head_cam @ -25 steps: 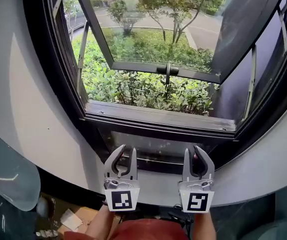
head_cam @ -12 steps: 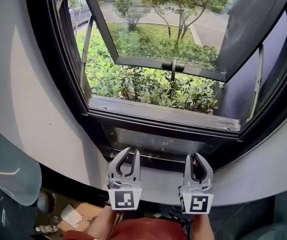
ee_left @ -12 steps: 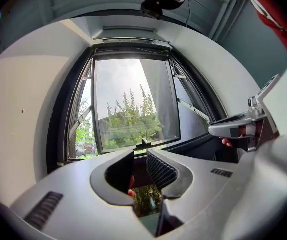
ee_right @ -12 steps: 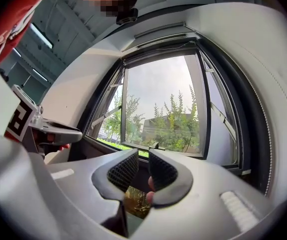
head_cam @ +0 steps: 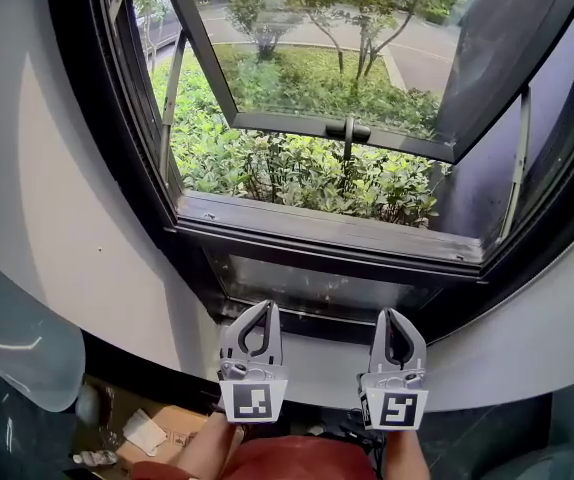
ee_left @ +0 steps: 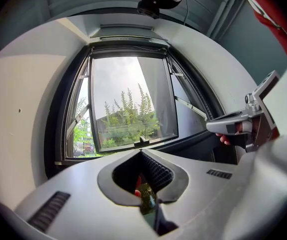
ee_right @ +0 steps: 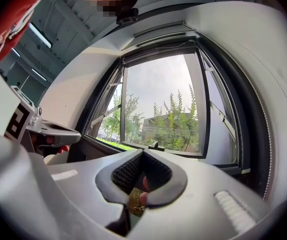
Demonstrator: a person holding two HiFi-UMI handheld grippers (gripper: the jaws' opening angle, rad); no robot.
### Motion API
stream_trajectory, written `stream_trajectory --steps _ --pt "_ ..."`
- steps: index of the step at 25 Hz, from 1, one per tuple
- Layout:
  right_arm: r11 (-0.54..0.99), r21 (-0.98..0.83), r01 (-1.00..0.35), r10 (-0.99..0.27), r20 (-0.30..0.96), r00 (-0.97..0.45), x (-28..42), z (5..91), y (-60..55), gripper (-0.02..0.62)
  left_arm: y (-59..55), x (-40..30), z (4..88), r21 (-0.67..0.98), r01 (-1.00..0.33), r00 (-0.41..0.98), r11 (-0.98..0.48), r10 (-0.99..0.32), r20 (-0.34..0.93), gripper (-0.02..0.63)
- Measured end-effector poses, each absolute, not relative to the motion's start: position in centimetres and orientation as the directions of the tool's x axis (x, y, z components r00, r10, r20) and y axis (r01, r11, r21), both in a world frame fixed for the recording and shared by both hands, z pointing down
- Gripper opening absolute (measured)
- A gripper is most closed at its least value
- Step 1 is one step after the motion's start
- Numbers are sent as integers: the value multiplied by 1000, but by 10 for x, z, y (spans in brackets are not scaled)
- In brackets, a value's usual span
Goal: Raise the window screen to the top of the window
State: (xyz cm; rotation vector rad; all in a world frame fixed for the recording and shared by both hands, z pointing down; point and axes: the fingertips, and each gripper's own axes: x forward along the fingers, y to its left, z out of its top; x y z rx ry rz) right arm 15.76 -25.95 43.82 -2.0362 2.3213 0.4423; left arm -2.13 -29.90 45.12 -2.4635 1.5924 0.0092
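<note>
Since no mesh shows anywhere across the opening, the window screen is entered as not yet raised. It is judged to lie stowed low, in or behind the dark lower rail [head_cam: 317, 320] beneath the window frame [head_cam: 327, 233].

- Left gripper [head_cam: 266, 308]: held low, tip just at the lower rail, left of centre. Its jaws have just closed and now meet tip to tip. Its own view shows nothing pinched between them (only what looks like a fingertip of the holding hand, seen through the gap behind).
- Right gripper [head_cam: 392, 314]: same height, right of centre, well apart from its partner. Its jaws have likewise just closed and stand together on nothing visible.
- Placement of the pair: side by side and level, probably so that a lift from two points keeps the screen's bar from skewing in its tracks.
- Sash [head_cam: 367, 58]: swung outward with its handle [head_cam: 347, 130] on the lower edge. It is propped by a stay arm [head_cam: 170, 98], which leaves the inner opening free for the screen's travel.
- Shrubs [head_cam: 287, 173]: outside, below the sash.

Stage, as judged: the very start, with the whole height of the window to cover. Caution: whether the closed tips touch the rail cannot be told, and a hold on any bar there looks unsecured.
</note>
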Motion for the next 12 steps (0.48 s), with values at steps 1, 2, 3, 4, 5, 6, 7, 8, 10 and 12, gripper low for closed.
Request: stream_trajectory --steps 1,2,3,4,5,6,7,8,10,12 --pt "105 200 -974 -968 -205 -146 158 437 -260 9 -299 -21 453 -159 -904 416 -397 -902 -113 5" --pt "102 203 -974 -968 -208 -144 159 437 -260 9 -300 -20 453 -149 -905 416 -398 -902 -113 5" --pt "98 205 -974 -968 -208 -142 160 436 -260 9 -300 -19 452 -146 -904 418 -401 -901 -117 5" --pt "96 206 -974 -968 -207 -139 162 436 -260 9 -300 -17 451 -155 -902 423 -403 -898 -124 5" --pt "95 207 -974 -969 -205 -138 163 436 -259 11 -299 -16 450 -169 -899 427 -405 -895 -127 5" --pt "94 208 -974 -970 -202 -137 164 436 -259 9 -299 -16 450 -175 -897 430 -406 -894 -127 5" --pt "93 207 -974 -970 -200 -135 165 437 -259 9 -299 -15 450 -170 -897 430 -408 -894 -125 5" --pt "91 207 -974 -971 -200 -133 165 437 -259 9 -299 -15 451 -162 -897 431 -411 -894 -120 5" --pt "86 209 -974 -972 -199 -128 167 437 -258 9 -299 -15 453 -154 -898 432 -413 -895 -115 5" --pt "84 211 -974 -972 -199 -127 167 436 -258 9 -299 -15 452 -160 -896 434 -414 -893 -118 5"
